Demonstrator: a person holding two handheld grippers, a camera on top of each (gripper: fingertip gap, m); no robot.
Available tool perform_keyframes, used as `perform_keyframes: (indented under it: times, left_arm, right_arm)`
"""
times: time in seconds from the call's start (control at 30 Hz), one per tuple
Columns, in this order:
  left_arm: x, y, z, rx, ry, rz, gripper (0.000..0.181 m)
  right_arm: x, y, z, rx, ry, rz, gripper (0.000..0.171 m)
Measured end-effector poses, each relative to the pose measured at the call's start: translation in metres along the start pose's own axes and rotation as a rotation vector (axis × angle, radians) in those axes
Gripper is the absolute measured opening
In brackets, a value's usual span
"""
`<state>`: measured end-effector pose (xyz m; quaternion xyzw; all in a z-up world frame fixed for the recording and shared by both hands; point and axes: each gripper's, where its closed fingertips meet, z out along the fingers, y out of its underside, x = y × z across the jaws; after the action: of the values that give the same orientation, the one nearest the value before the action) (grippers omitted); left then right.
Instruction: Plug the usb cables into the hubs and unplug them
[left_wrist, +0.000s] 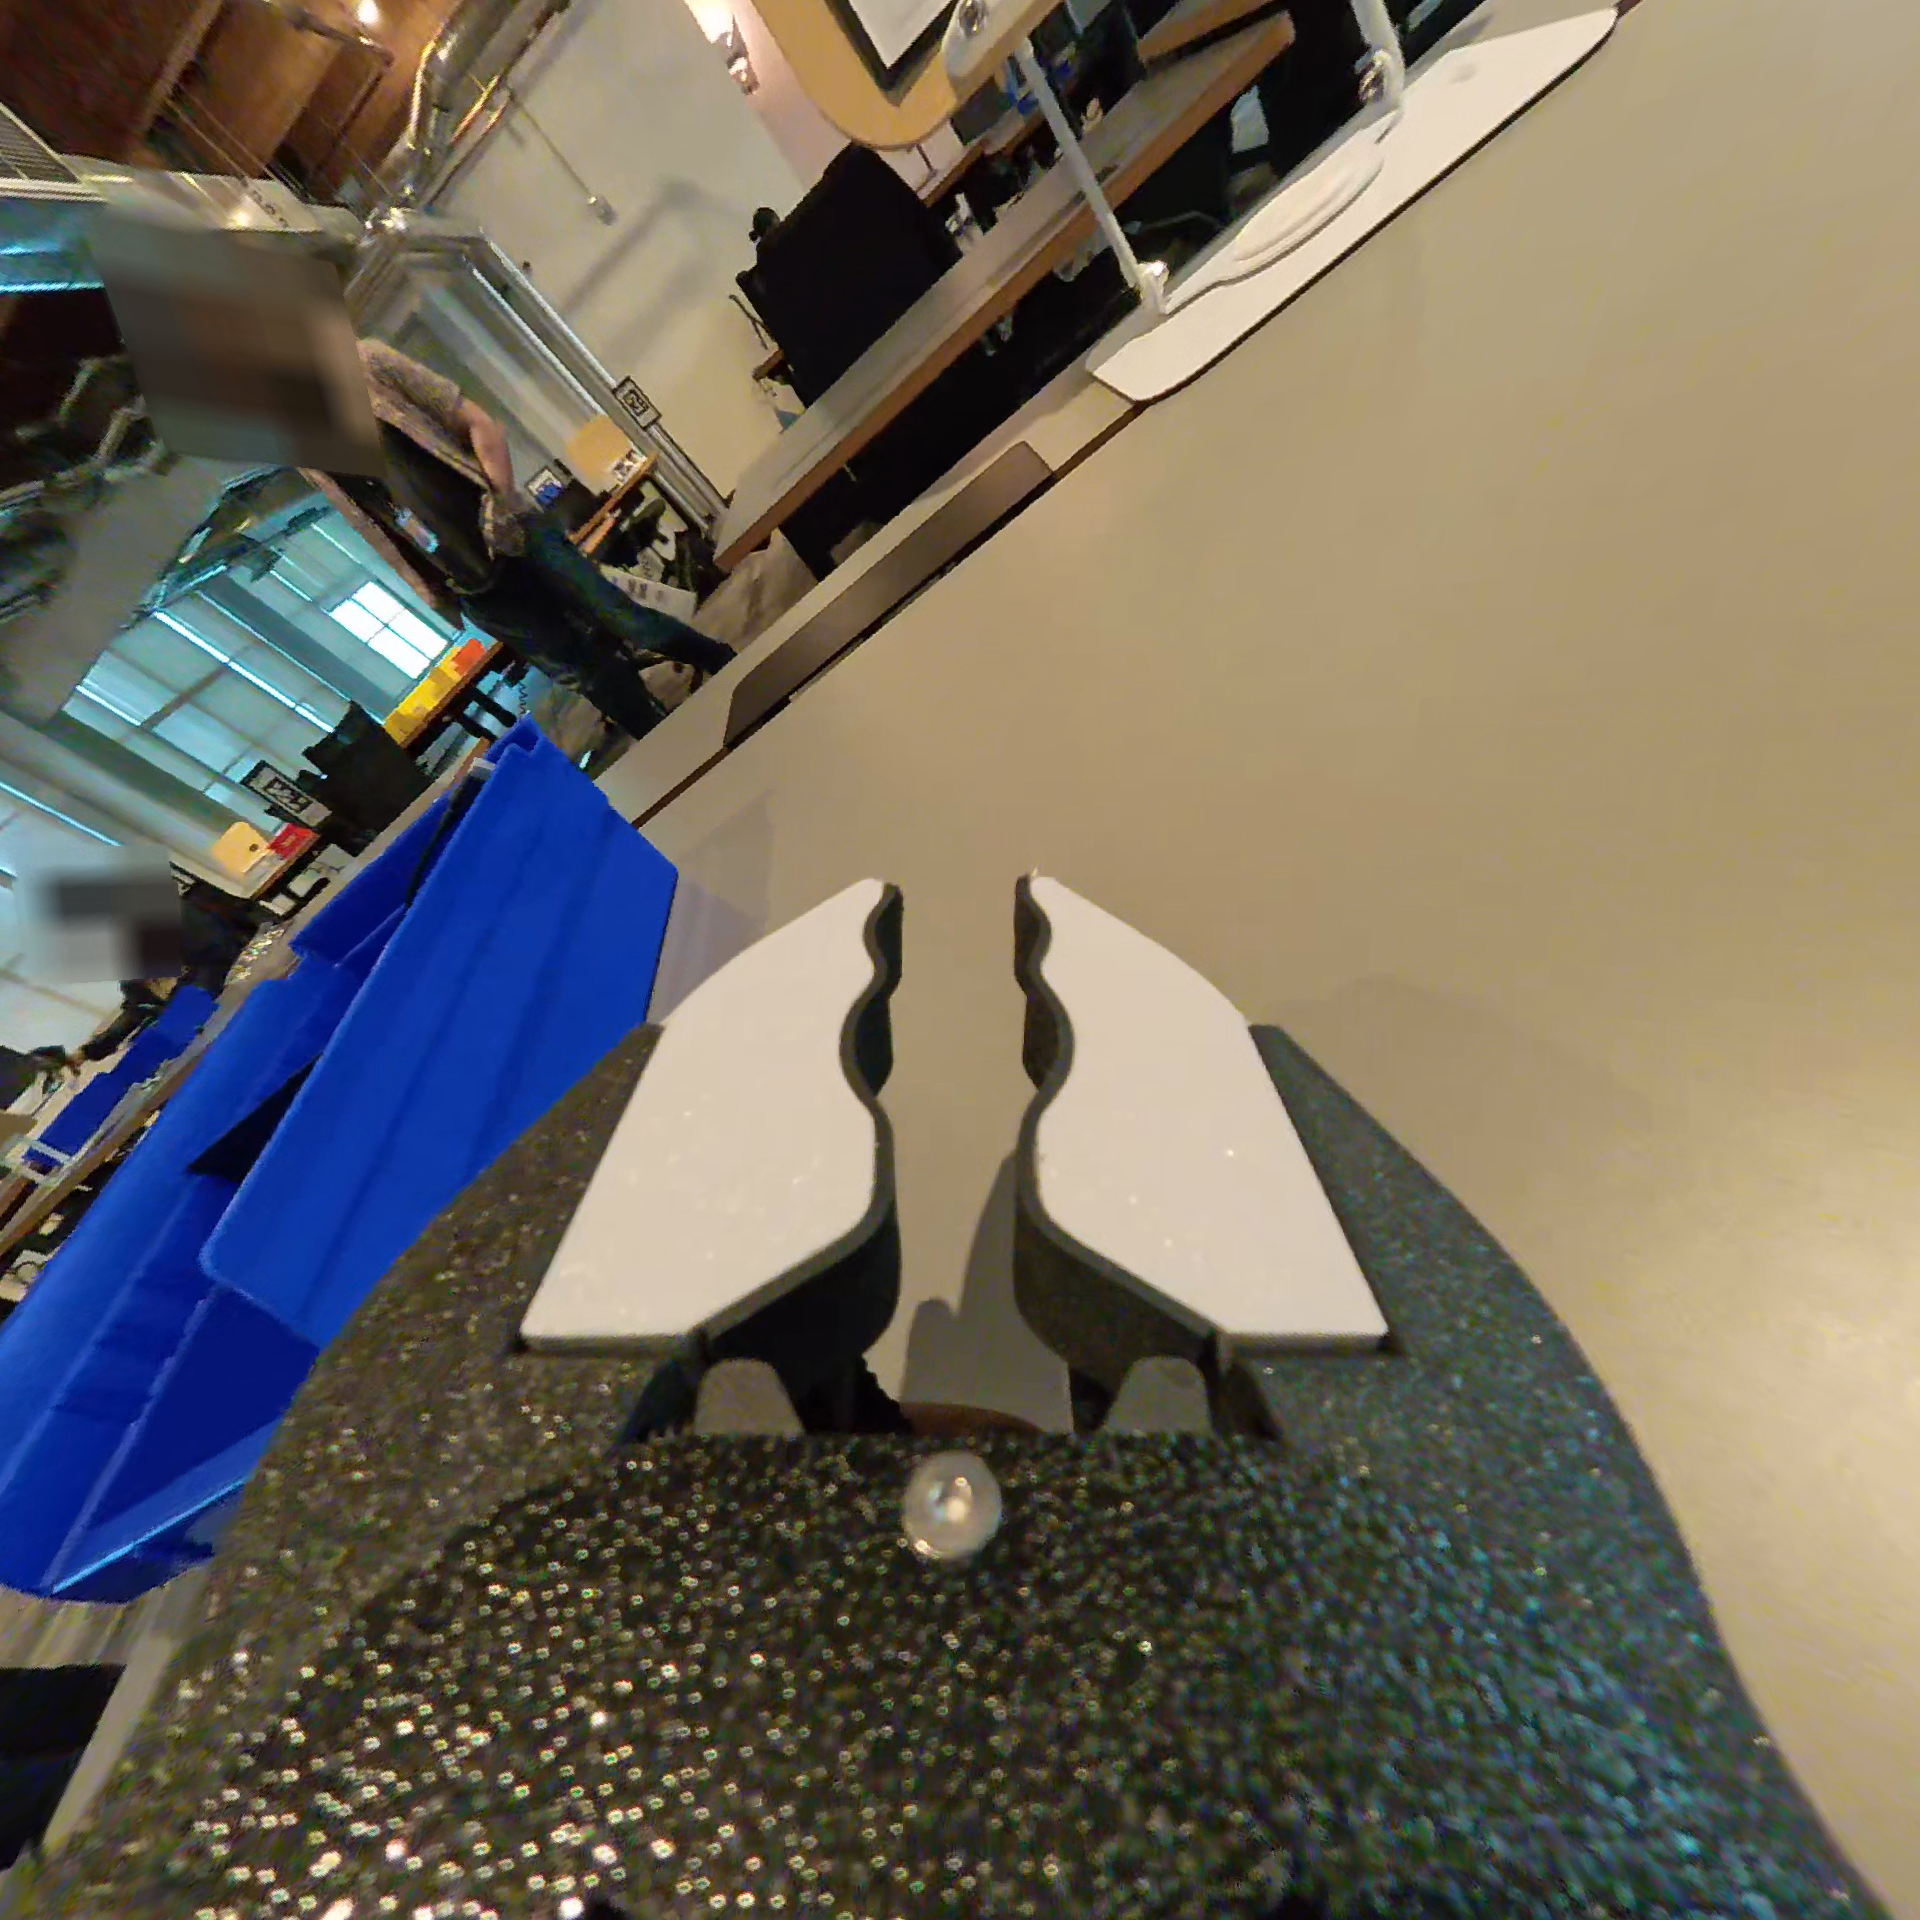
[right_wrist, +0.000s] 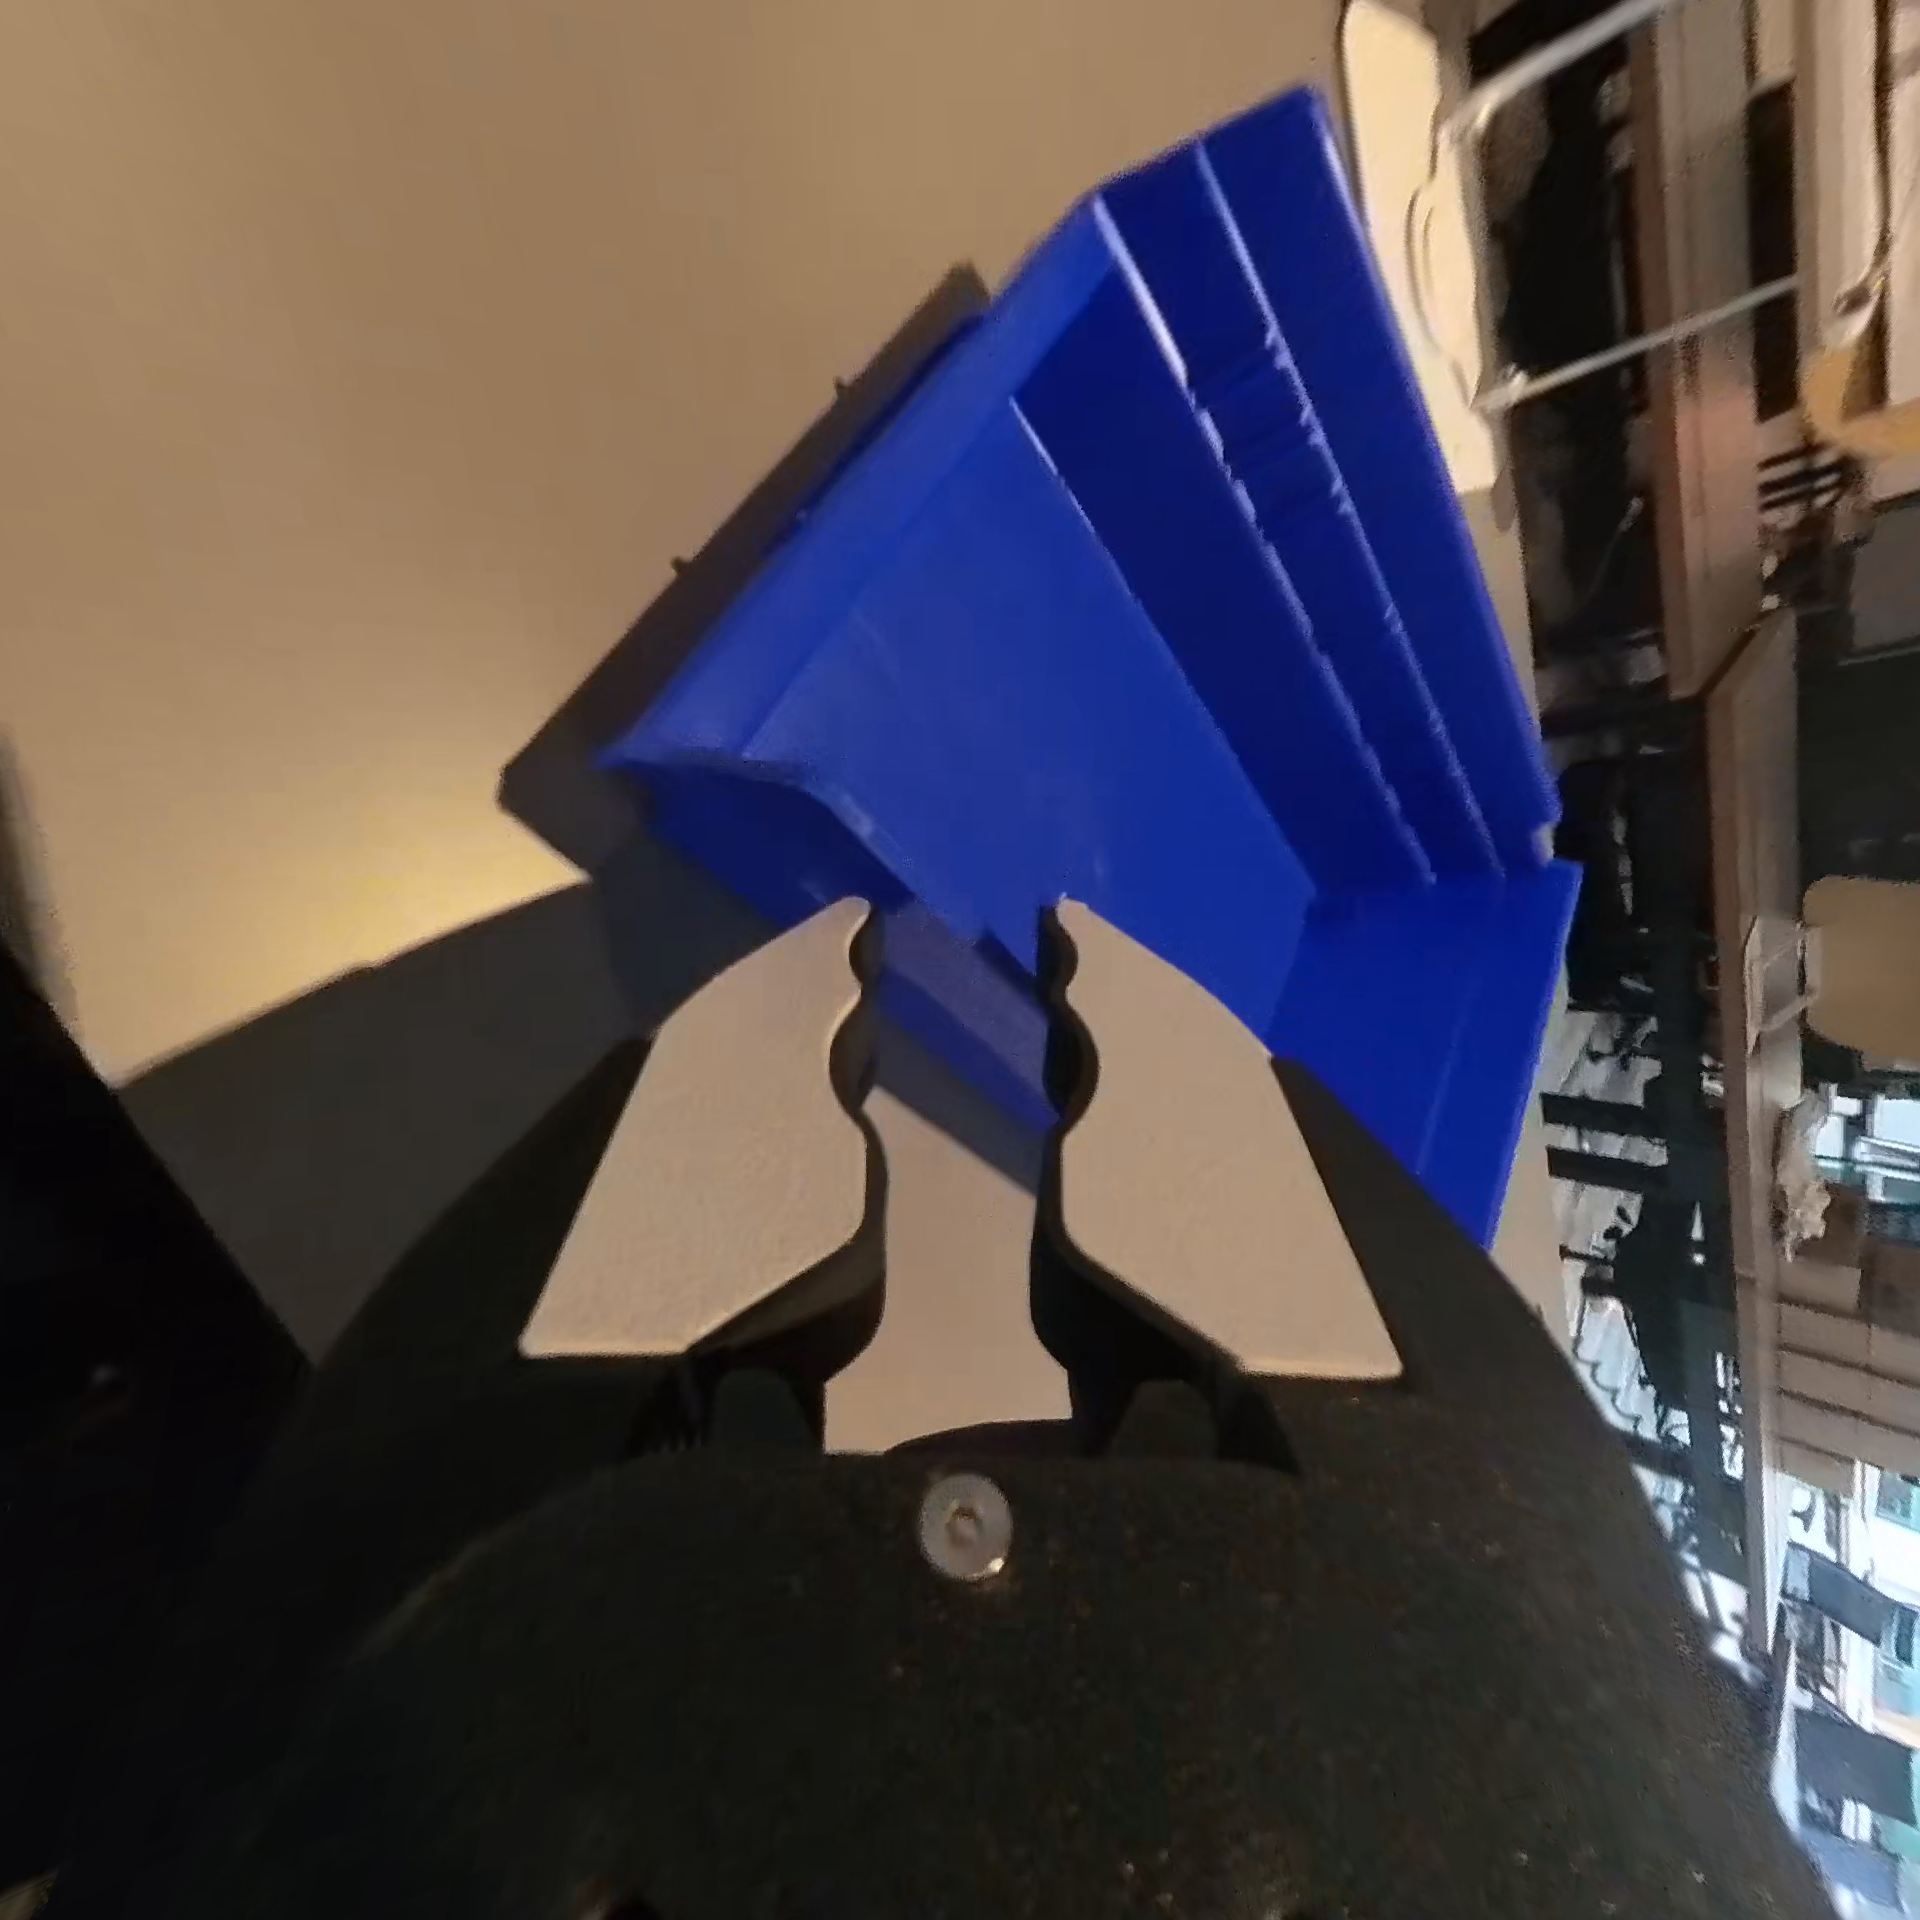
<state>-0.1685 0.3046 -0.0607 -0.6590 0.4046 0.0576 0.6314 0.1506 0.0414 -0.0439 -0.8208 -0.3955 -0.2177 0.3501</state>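
Observation:
No USB cable or hub shows in either view. My left gripper (left_wrist: 958, 894) is open and empty, its white-faced fingers pointing over a bare beige tabletop (left_wrist: 1455, 727). My right gripper (right_wrist: 956, 920) is open and empty, its fingertips just in front of the near rim of a blue plastic bin (right_wrist: 1091, 644) that stands on the same tabletop (right_wrist: 364, 364). I cannot tell whether the fingertips touch the bin. The inside of the bin that shows looks empty. The same blue bin (left_wrist: 343, 1143) shows at the left of the left wrist view.
The table's far edge (left_wrist: 894, 644) runs diagonally in the left wrist view, with a white mat (left_wrist: 1351, 208) at the far corner. Beyond it are other desks, monitors and a standing person (left_wrist: 499, 540). Both views are strongly tilted.

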Motion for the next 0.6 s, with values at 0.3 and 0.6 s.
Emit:
perform_keyframes:
  times: [0.3,0.6]
  left_arm:
    - [0.002,0.006,0.001,-0.046,-0.017,0.045,0.02]
    - [0.006,0.01,0.002,-0.08,-0.023,0.086,0.02]
  right_arm:
    - [0.022,0.079,-0.032,-0.015,-0.086,0.168,0.033]
    - [0.035,0.078,-0.055,0.182,0.031,0.528,0.06]
